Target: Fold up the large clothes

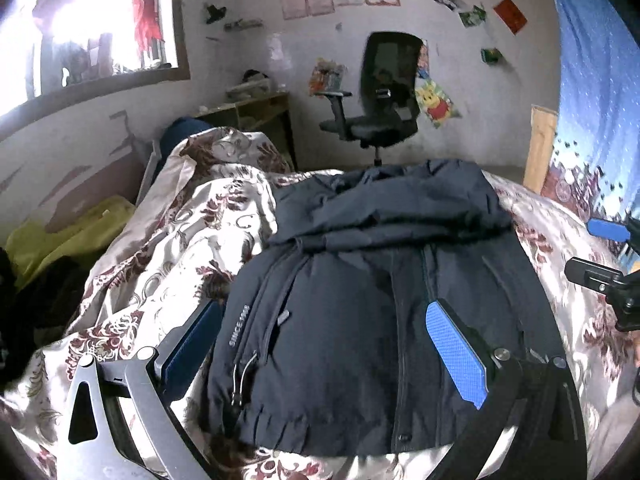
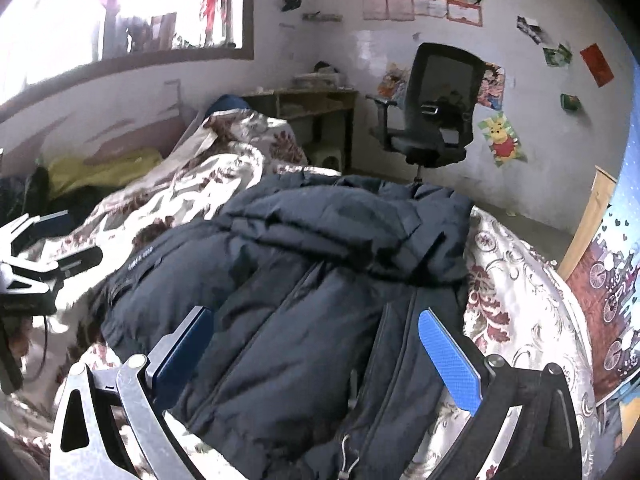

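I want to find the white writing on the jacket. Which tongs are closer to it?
Left. The left tongs hang open right by the writing, which sits just inside their left finger. The right tongs are open over the jacket's zipper side, farther off.

Handheld rig: 2 two-finger grippers, mismatched finger frames, blue pads.

Left gripper [image 1: 320, 344]: its left finger is a bare silver metal linkage with a triangular cut-out and 2 round pivot screws, carrying a dark navy rectangular pad; its right finger is a black frame with 2 round silver screw heads, carrying a bright blue pad [image 1: 456, 354] with a fine dotted texture and rounded tip. Right gripper [image 2: 314, 354]: same build, silver cut-out linkage on one side, black frame on the other, textured blue pad [image 2: 450, 362], navy pad opposite. A thin black cable hangs by the silver gripper seen at the left edge of the right wrist view.
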`<action>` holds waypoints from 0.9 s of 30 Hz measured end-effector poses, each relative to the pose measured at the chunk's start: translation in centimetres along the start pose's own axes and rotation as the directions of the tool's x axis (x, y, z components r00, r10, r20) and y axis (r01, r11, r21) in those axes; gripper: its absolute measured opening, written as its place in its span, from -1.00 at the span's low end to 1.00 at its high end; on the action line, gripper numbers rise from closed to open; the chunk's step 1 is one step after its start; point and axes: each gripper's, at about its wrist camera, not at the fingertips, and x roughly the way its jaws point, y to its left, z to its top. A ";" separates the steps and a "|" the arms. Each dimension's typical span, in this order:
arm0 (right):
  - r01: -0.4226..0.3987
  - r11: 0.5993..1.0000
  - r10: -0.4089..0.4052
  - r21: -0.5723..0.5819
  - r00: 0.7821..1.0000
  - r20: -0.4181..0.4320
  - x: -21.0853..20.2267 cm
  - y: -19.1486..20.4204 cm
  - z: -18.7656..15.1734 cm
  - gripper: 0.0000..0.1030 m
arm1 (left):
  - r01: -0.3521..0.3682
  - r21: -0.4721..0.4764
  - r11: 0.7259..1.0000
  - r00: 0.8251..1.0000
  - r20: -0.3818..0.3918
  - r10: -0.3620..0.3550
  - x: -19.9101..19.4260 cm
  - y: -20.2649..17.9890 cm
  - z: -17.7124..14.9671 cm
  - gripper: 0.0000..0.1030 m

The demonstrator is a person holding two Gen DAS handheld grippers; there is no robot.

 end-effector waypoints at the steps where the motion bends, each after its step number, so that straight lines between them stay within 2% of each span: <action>1: -0.001 1.000 0.001 -0.002 1.000 -0.004 0.1 0.0 -0.3 1.00 | -0.003 0.008 1.000 1.000 -0.004 0.003 0.1 -0.1 -0.3 0.96; 6: -0.004 1.000 0.004 0.003 0.998 -0.059 0.7 0.0 -2.4 1.00 | -0.027 0.018 0.999 0.998 -0.062 0.028 0.8 0.0 -1.6 0.96; 9: -0.005 1.000 0.006 0.010 0.994 -0.105 1.1 -0.4 -3.4 1.00 | -0.022 0.050 0.999 0.997 -0.067 0.026 0.9 -0.1 -2.4 0.96; 15: 0.004 0.999 0.004 0.039 0.979 -0.202 2.6 -0.7 -5.3 1.00 | 0.034 0.134 0.990 0.990 -0.142 -0.015 2.2 -0.6 -5.4 0.96; 19: -0.006 0.999 0.019 0.046 0.961 -0.277 3.6 -0.1 -6.5 1.00 | 0.073 0.139 0.988 0.979 -0.201 -0.044 3.3 -0.2 -6.9 0.96; 27: -0.088 0.996 0.076 -0.012 0.917 -0.392 5.0 3.5 -9.8 1.00 | 0.143 0.208 0.968 0.968 -0.235 -0.093 4.0 0.3 -9.2 0.96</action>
